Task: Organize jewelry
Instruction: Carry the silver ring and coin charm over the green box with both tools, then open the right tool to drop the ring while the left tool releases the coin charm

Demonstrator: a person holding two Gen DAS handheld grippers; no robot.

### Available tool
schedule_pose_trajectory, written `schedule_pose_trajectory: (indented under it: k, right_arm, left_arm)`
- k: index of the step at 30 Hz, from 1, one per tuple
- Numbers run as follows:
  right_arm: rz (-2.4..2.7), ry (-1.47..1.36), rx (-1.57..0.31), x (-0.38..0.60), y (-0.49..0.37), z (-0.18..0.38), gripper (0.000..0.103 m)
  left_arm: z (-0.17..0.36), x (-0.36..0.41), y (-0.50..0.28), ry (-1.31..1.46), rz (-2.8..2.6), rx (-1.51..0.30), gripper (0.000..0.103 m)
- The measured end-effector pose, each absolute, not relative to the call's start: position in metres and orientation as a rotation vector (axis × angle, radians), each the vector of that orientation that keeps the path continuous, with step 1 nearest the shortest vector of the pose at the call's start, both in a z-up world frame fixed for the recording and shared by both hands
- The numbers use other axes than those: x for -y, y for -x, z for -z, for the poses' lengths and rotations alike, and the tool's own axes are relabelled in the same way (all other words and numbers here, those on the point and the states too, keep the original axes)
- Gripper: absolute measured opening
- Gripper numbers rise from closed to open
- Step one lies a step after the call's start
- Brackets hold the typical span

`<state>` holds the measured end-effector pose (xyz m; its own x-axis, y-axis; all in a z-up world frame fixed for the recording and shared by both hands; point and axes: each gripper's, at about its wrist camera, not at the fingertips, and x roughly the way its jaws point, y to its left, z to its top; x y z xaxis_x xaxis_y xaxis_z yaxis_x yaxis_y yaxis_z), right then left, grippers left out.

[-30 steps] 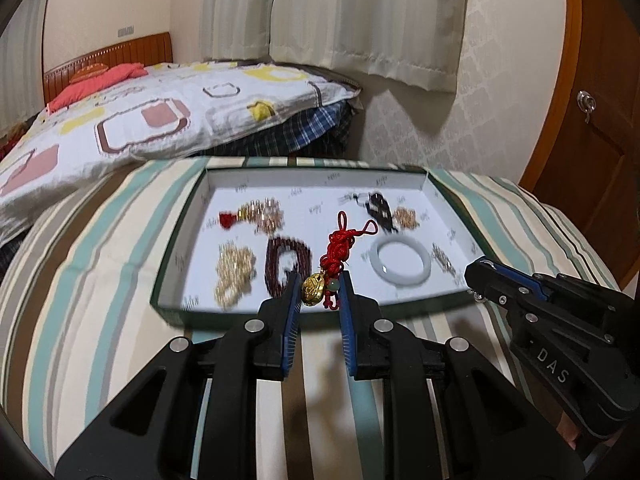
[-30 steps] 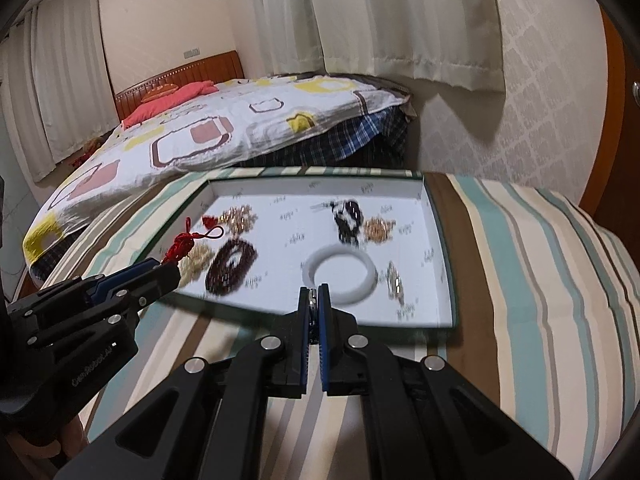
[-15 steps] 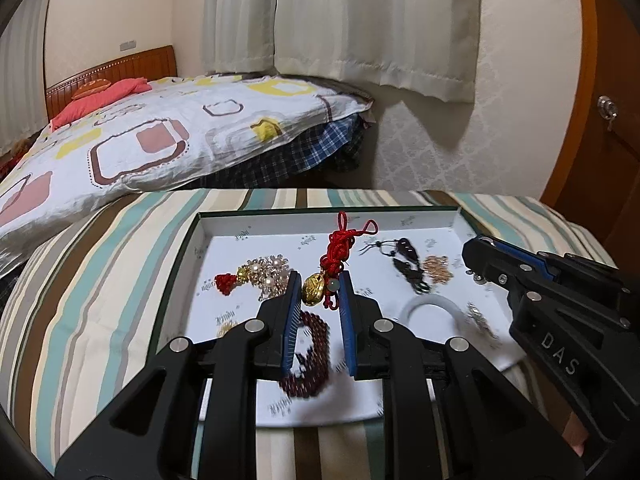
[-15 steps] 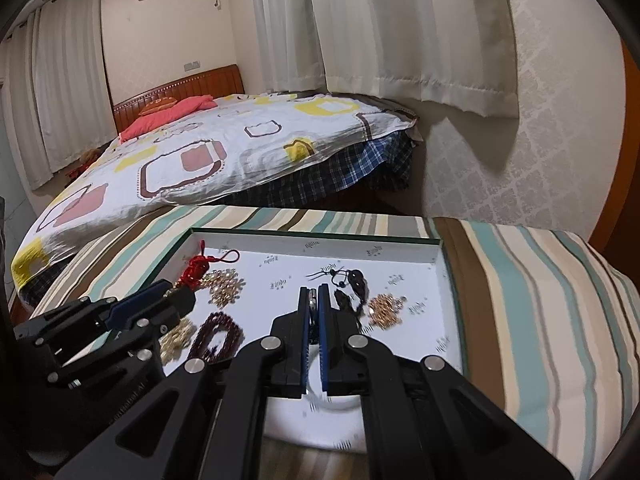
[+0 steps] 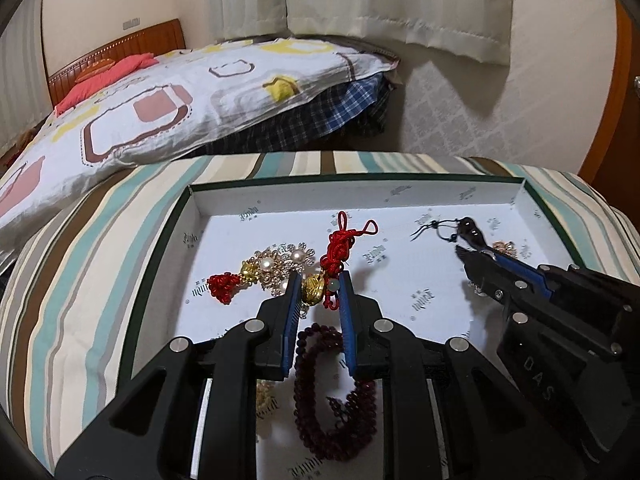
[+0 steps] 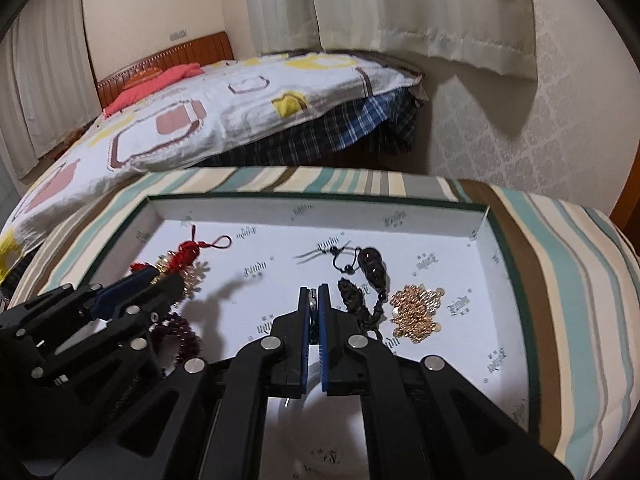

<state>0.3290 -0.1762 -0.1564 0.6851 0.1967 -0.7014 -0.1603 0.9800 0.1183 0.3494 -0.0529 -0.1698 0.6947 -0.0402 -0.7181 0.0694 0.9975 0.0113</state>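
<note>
While the left tool (image 5: 319,291) pinches the gold bead of a red knotted charm (image 5: 340,246) between its blue pads, the relation the coming move turns on is plain: the charm hangs straight ahead of that tool, above the white floor of the green-edged tray (image 5: 316,196), with an open patch of floor just beyond it and the pearl-and-gold brooch (image 5: 276,266) just to its left. The charm's long axis runs away from the tool toward the tray's far wall, knot and loops leading, bead and a small green stone at the near end. My guess is that setting it down calls for a lowering onto that free patch, short of the brooch, and the left hand is the one placed to do it.

The right tool (image 6: 314,305) is closed tight; a sliver of something metallic seems to sit between its pads, too small to name. It points over the tray's right half, near the dark carved pendant on its cord (image 6: 370,270) and the heap of rose-gold chain (image 6: 416,312).

The charm is a braided red cord, looped at the top, ending in a shiny gold bead. Dark red beads (image 5: 332,392) lie under the left tool. The tray rests on a striped cover (image 5: 80,260), not a counter
</note>
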Motion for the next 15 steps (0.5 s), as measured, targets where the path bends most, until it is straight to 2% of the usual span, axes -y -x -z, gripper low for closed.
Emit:
schedule_pose_trajectory:
  k: [15]
  right_arm:
    - [-0.179,-0.042,-0.828,0.1762,-0.3346,0.159,0.005]
  left_arm:
    - [0.1801,0.0546,-0.3569,-0.045,0.063,-0.854,0.019]
